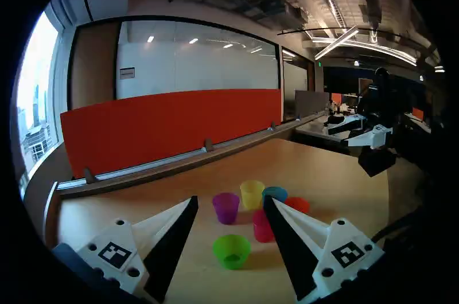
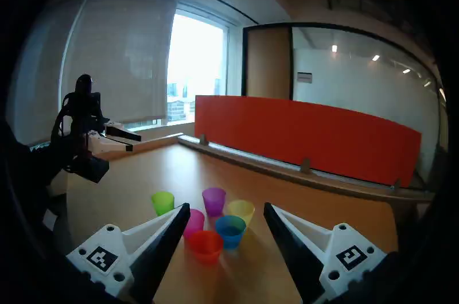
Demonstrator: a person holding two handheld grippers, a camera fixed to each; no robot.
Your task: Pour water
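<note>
Several small plastic cups stand close together on a wooden table (image 1: pixel 321 172). In the left gripper view I see a green cup (image 1: pixel 232 250) nearest, a purple cup (image 1: pixel 225 207), a yellow cup (image 1: pixel 252 193), a pink cup (image 1: pixel 262 226), a blue cup (image 1: pixel 275 193) and a red cup (image 1: pixel 298 204). My left gripper (image 1: pixel 230 203) hangs open above them, holding nothing. In the right gripper view the red cup (image 2: pixel 206 245) and blue cup (image 2: pixel 230 230) are closest, with the pink cup (image 2: pixel 194 222), purple cup (image 2: pixel 213 200), yellow cup (image 2: pixel 241 210) and green cup (image 2: pixel 162 202) behind. My right gripper (image 2: pixel 226 209) is open and empty.
An orange divider panel (image 1: pixel 172 123) runs along the table's far edge, with glass walls behind. The other gripper (image 1: pixel 373 146) hovers over the table's right side in the left gripper view. In the right gripper view the other gripper (image 2: pixel 97 143) hangs at the left, with a window (image 2: pixel 192 77) beyond.
</note>
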